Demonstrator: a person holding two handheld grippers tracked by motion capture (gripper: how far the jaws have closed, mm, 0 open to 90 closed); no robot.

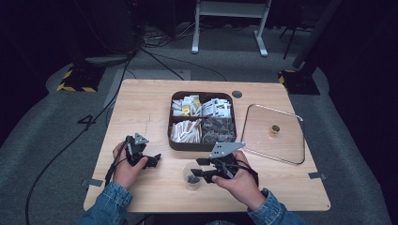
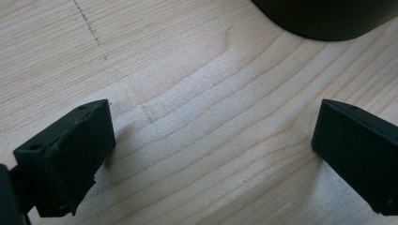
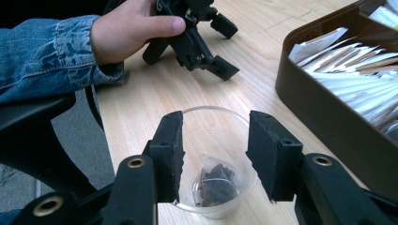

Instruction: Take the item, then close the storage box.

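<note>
Tabletop [image 1: 141,108]: pale wood. Clear plastic cup [image 3: 213,140], at 6 o'clock of the brown box [image 1: 176,143]: likely light, thin, crushable; grip gently at the rim. Tea bag [image 3: 216,180] inside: soft, featherlight. Right gripper [image 3: 215,154] fingers parted above the cup, empty; left gripper [image 2: 211,145] fingers wide.

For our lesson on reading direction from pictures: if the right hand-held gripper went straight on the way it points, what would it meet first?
Probably the clear plastic cup with a tea bag inside: the right hand-held gripper stands open over its rim, jaws apart either side. Depth is hard to judge.
</note>
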